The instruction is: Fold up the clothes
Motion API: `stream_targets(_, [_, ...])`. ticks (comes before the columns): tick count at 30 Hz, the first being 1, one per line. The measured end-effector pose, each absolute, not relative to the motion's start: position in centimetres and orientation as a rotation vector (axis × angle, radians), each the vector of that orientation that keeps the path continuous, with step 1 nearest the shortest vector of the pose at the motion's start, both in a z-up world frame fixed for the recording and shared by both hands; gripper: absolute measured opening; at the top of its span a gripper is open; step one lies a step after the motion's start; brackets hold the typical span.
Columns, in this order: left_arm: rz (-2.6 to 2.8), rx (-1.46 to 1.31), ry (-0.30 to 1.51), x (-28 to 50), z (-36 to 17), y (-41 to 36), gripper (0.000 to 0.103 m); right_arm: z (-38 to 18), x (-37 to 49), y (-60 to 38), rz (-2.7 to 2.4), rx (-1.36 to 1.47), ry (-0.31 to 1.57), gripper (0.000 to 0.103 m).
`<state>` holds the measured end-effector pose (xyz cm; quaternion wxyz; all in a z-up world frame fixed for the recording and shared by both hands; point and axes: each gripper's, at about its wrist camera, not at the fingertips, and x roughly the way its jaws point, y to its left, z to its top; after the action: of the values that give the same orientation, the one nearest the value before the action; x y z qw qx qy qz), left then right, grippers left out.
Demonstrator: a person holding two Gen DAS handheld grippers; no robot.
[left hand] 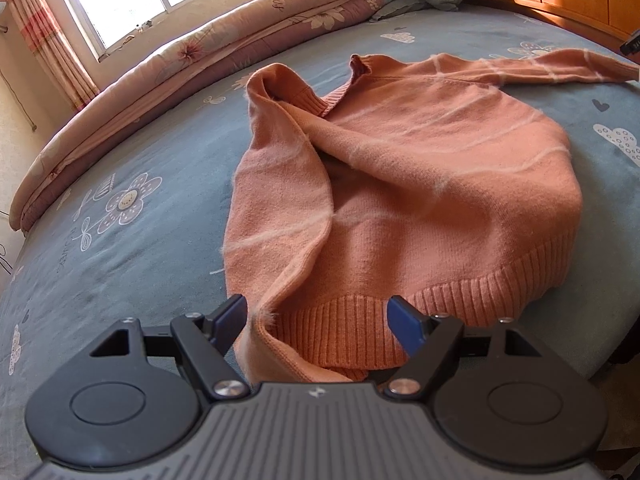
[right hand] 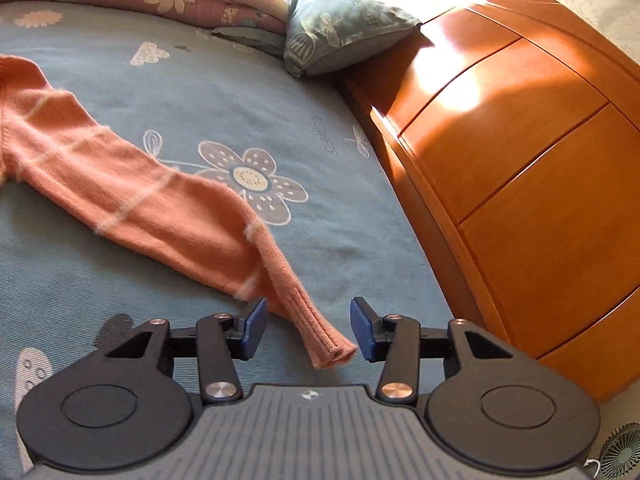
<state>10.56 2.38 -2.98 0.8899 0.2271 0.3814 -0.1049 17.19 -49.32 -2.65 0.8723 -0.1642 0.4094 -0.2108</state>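
An orange knit sweater [left hand: 420, 184] with thin pale stripes lies on the blue-grey bedsheet [left hand: 140, 152]. Its left side and sleeve are folded over the body. My left gripper [left hand: 316, 320] is open, its fingers either side of the ribbed hem's left corner. The other sleeve [right hand: 132, 192] stretches out to the right across the sheet. My right gripper [right hand: 308, 326] is open, its blue pads either side of the sleeve's ribbed cuff [right hand: 320, 336], which lies on the sheet between them.
A rolled floral quilt [left hand: 180, 64] runs along the far side of the bed under a window. A blue-grey pillow [right hand: 340, 28] sits at the head. A wooden headboard [right hand: 520, 160] rises close on the right.
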Motion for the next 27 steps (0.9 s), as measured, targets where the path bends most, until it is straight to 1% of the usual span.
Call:
stream_targets(2, [-0.211, 0.477, 0.794, 10.7, -3.3, 2.4, 0.078, -1.5, 16.1, -47.6, -0.366, -0.302, 0.833, 0.053])
stream_targets(6, [-0.204, 0.462, 0.801, 11.0, -3.7, 2.7, 0.078, -0.4, 13.9, -42.5, -0.204, -0.277, 0.786, 0.060])
stream_targets(10, [-0.176, 0.463, 0.781, 10.9, -3.9, 3.3, 0.078, -0.4, 12.1, -36.1, -0.042, -0.293, 0.761, 0.060])
stream_targets(12, [-0.155, 0.462, 0.766, 10.9, -3.9, 3.7, 0.078, -0.7, 11.3, -33.3, 0.028, -0.277, 0.756, 0.061])
stream_targets(15, [-0.117, 0.449, 0.746, 10.9, -3.9, 4.5, 0.078, -1.6, 10.4, -30.0, 0.097, -0.216, 0.756, 0.065])
stream_targets(21, [-0.085, 0.434, 0.706, 10.3, -3.9, 6.1, 0.077, -4.2, 8.8, -25.3, 0.179, -0.007, 0.828, 0.065])
stream_targets(24, [-0.081, 0.417, 0.726, 10.7, -4.6, 6.7, 0.077, -5.6, 8.1, -23.5, 0.208, 0.026, 0.870, 0.065])
stream_targets(25, [-0.079, 0.406, 0.739, 11.0, -4.9, 6.9, 0.072, -6.1, 7.8, -22.8, 0.215, 0.017, 0.883, 0.066])
stream_targets(26, [-0.079, 0.387, 0.754, 11.3, -5.1, 7.2, 0.062, -6.4, 7.6, -22.1, 0.220, 0.001, 0.891, 0.066])
stream_targets(27, [-0.088, 0.359, 0.765, 11.5, -5.2, 7.5, 0.058, -6.5, 7.4, -21.7, 0.226, -0.010, 0.895, 0.066])
